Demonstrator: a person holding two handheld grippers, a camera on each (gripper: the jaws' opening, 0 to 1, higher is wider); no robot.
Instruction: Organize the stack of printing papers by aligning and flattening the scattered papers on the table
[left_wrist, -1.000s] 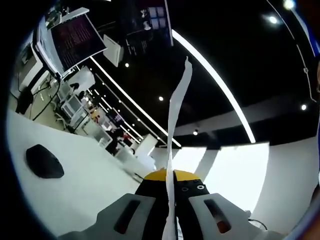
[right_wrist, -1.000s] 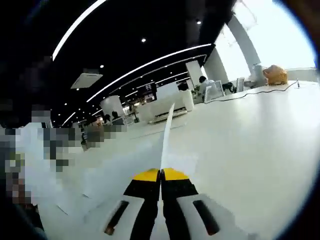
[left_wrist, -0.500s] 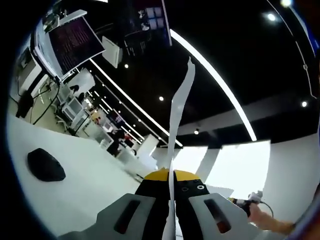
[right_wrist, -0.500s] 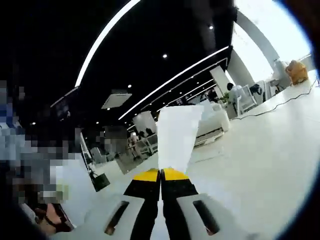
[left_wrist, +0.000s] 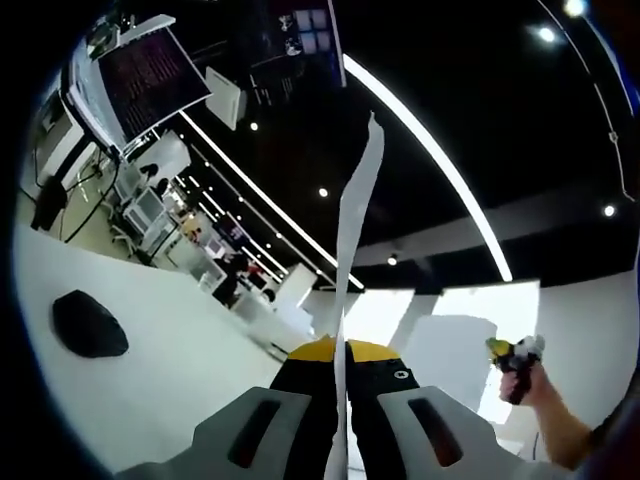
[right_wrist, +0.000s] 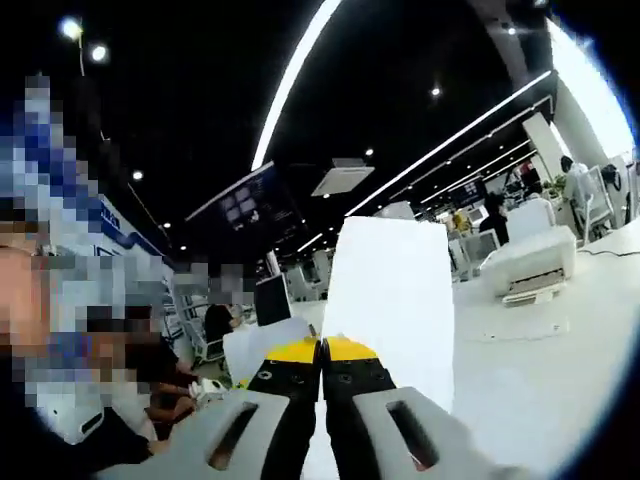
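Paper (left_wrist: 352, 230) edge-on (left gripper (left_wrist: 340, 352) clamped)

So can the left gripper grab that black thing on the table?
Probably not right now. The left gripper is shut on the paper, which it holds up on edge, and the black thing lies off to one side on the table.

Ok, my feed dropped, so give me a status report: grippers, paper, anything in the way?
Left gripper shut on paper, held up edge-on. Right gripper shut on paper, raised, face showing. Dark object on table, off to the side.
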